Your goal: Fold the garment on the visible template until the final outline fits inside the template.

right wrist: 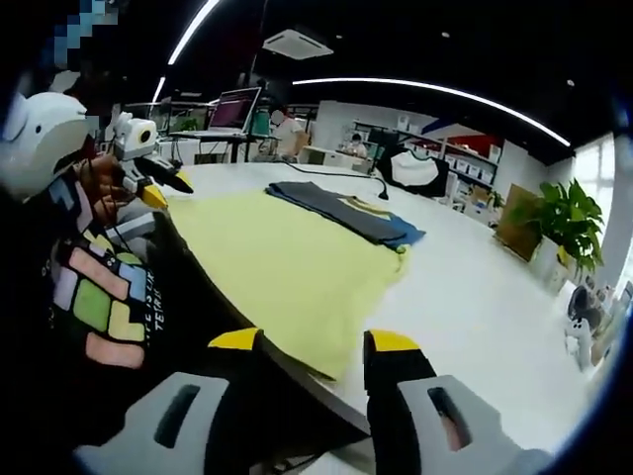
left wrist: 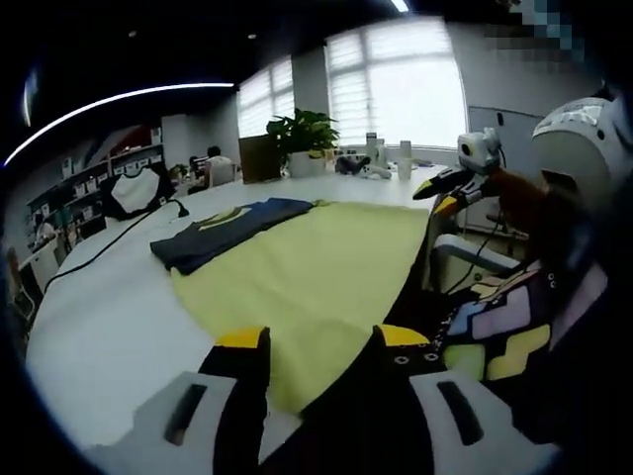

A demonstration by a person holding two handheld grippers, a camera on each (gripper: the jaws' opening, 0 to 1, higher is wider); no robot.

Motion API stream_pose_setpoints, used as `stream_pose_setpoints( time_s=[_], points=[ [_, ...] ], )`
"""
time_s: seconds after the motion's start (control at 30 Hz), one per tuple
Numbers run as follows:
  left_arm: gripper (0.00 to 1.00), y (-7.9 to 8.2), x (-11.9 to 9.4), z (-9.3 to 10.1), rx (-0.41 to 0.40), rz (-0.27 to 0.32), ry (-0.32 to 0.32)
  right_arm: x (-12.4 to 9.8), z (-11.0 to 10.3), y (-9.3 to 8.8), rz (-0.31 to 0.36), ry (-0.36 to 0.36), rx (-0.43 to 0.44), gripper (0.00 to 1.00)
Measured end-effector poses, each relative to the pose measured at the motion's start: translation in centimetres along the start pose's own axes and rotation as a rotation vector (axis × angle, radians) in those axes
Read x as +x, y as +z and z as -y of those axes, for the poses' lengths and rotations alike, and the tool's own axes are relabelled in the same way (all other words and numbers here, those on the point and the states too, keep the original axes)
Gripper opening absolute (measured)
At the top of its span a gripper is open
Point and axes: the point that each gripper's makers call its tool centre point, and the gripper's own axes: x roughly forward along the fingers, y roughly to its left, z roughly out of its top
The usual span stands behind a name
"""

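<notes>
From the left gripper view, I see my left tool (left wrist: 318, 341) with its yellow-tipped jaws spread apart and nothing between them, held over the near edge of a white table (left wrist: 109, 327). A yellow-green template sheet (left wrist: 307, 272) lies flat on the table just beyond the jaws. At the sheet's far left corner lies the garment (left wrist: 223, 233), a dark blue shirt with a yellow collar, roughly folded, partly on the sheet and partly on the bare table. A black cable (left wrist: 109, 247) runs across the table to the left. Far off stand a potted plant (left wrist: 302, 134) and bright windows (left wrist: 396, 84). At the right edge I see the person's dark top with coloured blocks (left wrist: 495, 332), and beyond it the right tool (left wrist: 445, 193) held above the sheet's right edge.

From the right gripper view, my right tool (right wrist: 315, 346) is also released, jaws apart and holding nothing, above the table's near edge. Here the template sheet (right wrist: 287, 262) stretches away to the left, and the garment (right wrist: 346, 213) lies along its far side, one end reaching past the sheet's corner. This view adds a laptop (right wrist: 232, 109) on a far desk, a ceiling air unit (right wrist: 297, 45), and the left tool (right wrist: 158, 183) at the left, beside the person's patterned top (right wrist: 94, 292). The plant (right wrist: 564, 223) stands at the right.
</notes>
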Motion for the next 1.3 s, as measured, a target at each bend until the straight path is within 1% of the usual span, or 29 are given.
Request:
stream_pose_setpoints(
  time_s=[0.03, 0.13, 0.2, 0.3, 0.37, 0.43, 0.5, 0.57, 0.63, 0.67, 0.7, 0.77, 0.83, 0.87, 0.9, 0.97, 1.03, 1.07, 1.13, 1.17, 1.2, 1.23, 1.3],
  points=[
    [0.40, -0.1, -0.1, 0.1, 0.001, -0.004, -0.006, 0.0, -0.1, -0.1, -0.005, 0.007, -0.004, 0.38],
    [0.38, -0.3, -0.1, 0.3, 0.004, -0.016, -0.023, 0.2, -0.7, -0.5, -0.019, 0.034, -0.032, 0.28],
    [0.35, -0.7, 0.0, 0.5, 0.002, -0.037, -0.030, 0.4, -0.8, -0.6, -0.021, 0.042, -0.028, 0.28],
    [0.35, -0.8, 0.0, 0.4, 0.002, -0.037, -0.021, 0.6, -0.8, -0.9, -0.026, 0.041, -0.024, 0.28],
    [0.34, -0.9, 0.0, 0.2, -0.016, -0.034, -0.020, 0.6, -0.8, -1.1, -0.033, 0.043, -0.020, 0.27],
    [0.32, -1.4, 0.0, -0.1, -0.059, -0.044, -0.014, 0.6, -0.8, -1.3, -0.045, 0.045, -0.018, 0.27],
    [0.30, -1.3, -0.1, -0.3, -0.068, -0.026, -0.015, 0.6, -0.7, -1.3, -0.044, 0.040, -0.012, 0.25],
    [0.30, -1.3, -0.2, -0.2, -0.061, -0.031, -0.017, 0.7, -0.7, -1.3, -0.047, 0.041, -0.014, 0.25],
    [0.30, -1.5, -0.2, 0.0, -0.015, -0.048, -0.023, 0.8, -0.7, -1.3, -0.055, 0.038, -0.039, 0.24],
    [0.30, -1.5, -0.2, 0.1, -0.006, -0.047, -0.023, 0.8, -0.6, -1.4, -0.058, 0.034, -0.052, 0.23],
    [0.29, -1.5, -0.2, 0.1, -0.009, -0.047, -0.024, 0.8, -0.6, -1.4, -0.059, 0.029, -0.046, 0.22],
    [0.27, -1.4, -0.2, 0.0, -0.013, -0.047, -0.037, 0.8, -0.5, -1.3, -0.051, 0.031, 0.007, 0.22],
    [0.25, -1.4, -0.3, -0.1, -0.026, -0.047, -0.058, 0.8, -0.6, -1.3, -0.058, 0.024, -0.028, 0.22],
    [0.22, -1.3, -0.3, -0.1, -0.041, -0.051, -0.061, 0.8, -0.5, -1.4, -0.071, 0.016, -0.077, 0.21],
    [0.19, -1.4, -0.4, 0.0, -0.041, -0.053, -0.060, 0.8, -0.6, -1.5, -0.086, 0.021, -0.108, 0.20],
    [0.13, -1.5, -0.6, 0.1, -0.032, -0.058, -0.062, 0.7, -1.0, -1.2, -0.099, 0.060, -0.036, 0.16],
    [0.12, -1.5, -0.7, 0.0, -0.032, -0.063, -0.061, 0.8, -1.0, -1.0, -0.078, 0.074, -0.005, 0.15],
    [0.11, -1.5, -0.7, -0.1, -0.046, -0.061, -0.059, 0.9, -1.1, -0.9, -0.065, 0.077, 0.009, 0.13],
    [0.09, -1.5, -0.7, -0.1, -0.044, -0.057, -0.057, 0.9, -0.7, -0.7, -0.034, 0.071, 0.020, 0.06],
    [0.08, -1.6, -0.7, -0.2, -0.037, -0.055, -0.051, 0.9, -0.7, -1.0, -0.036, 0.058, 0.063, 0.01],
    [0.08, -1.6, -0.8, -0.2, -0.033, -0.052, -0.051, 1.0, -0.6, -1.0, -0.028, 0.071, 0.056, 0.01],
    [0.08, -1.7, -0.8, -0.2, -0.028, -0.047, -0.052, 1.0, -0.7, -0.9, -0.023, 0.076, 0.067, 0.01],
    [0.08, -1.6, -0.8, -0.2, -0.004, -0.037, -0.052, 1.2, -0.7, -0.8, -0.020, 0.068, 0.063, 0.00]
  ],
)
